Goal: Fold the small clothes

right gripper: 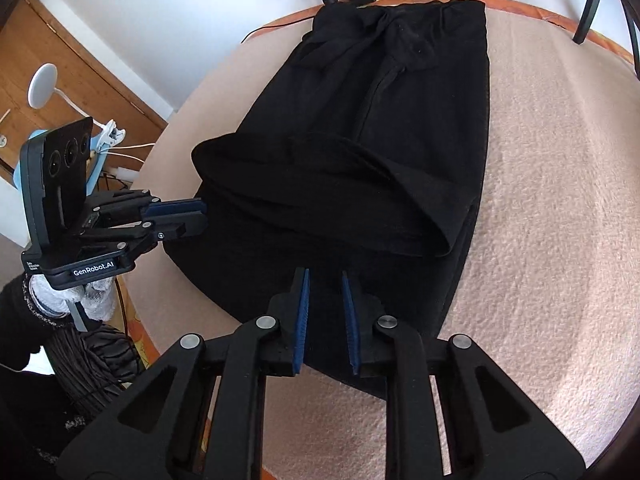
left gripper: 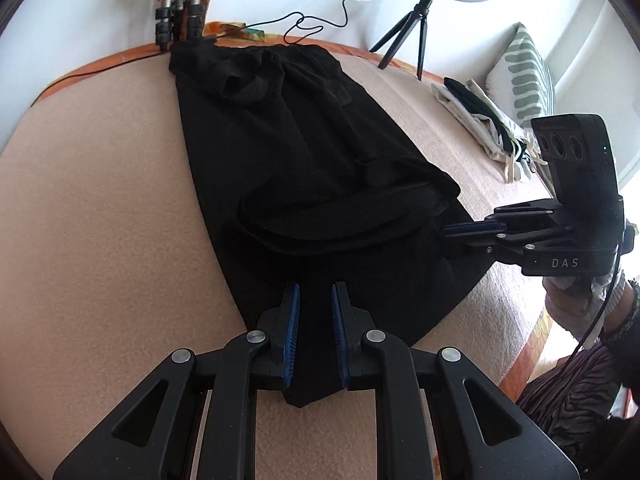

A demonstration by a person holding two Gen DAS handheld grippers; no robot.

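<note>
Here, black knit garment on fuzzy beige blanket; both grippers' fingers apart, seemingly unclamped.

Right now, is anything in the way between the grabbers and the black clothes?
No. The left gripper and right gripper already sit at the near edge of the black garment, nothing between.

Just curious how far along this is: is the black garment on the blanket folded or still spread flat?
Partly folded. The black garment lies lengthwise on the pink blanket, with one doubled-over flap across its middle.
</note>
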